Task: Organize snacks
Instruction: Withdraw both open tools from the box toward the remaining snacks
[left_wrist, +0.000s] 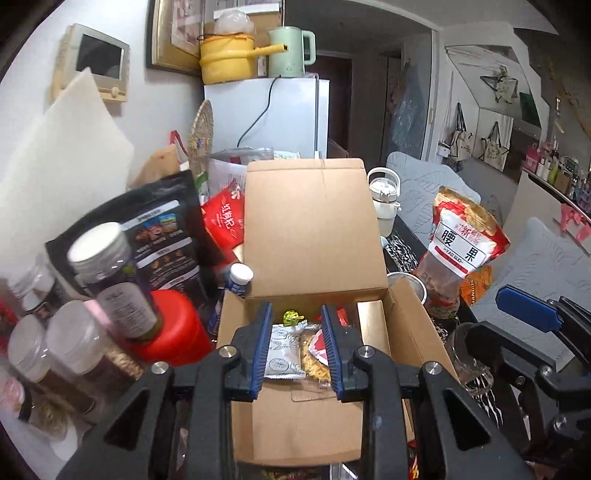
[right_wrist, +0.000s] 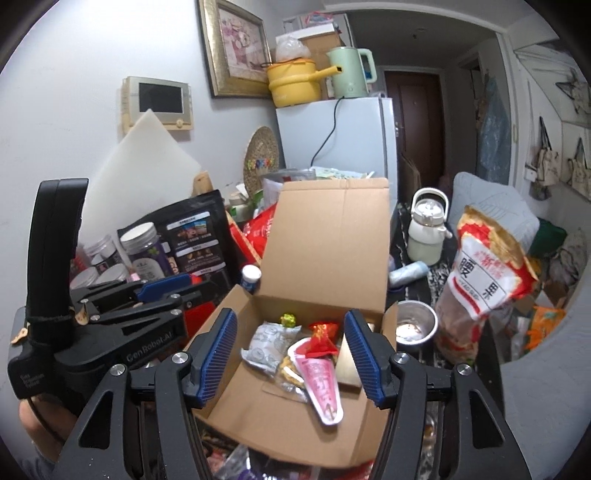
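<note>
Partly done, by the look of it: open brown cardboard box (right_wrist: 295, 417) already holding a white patterned sachet (right_wrist: 267, 345), a pink cone-shaped packet (right_wrist: 320, 384), a red foil candy (right_wrist: 322, 336) and a gold slab (right_wrist: 347, 363). Still outside: black stand-up pouch (left_wrist: 162, 236) at nine o'clock of the box, red-and-white cashew bag (right_wrist: 484, 284) at three o'clock. Left gripper (left_wrist: 297, 343) above the box, jaws at their narrowest, holding nothing. Right gripper (right_wrist: 291, 356) likewise above it, jaws apart, empty.
</note>
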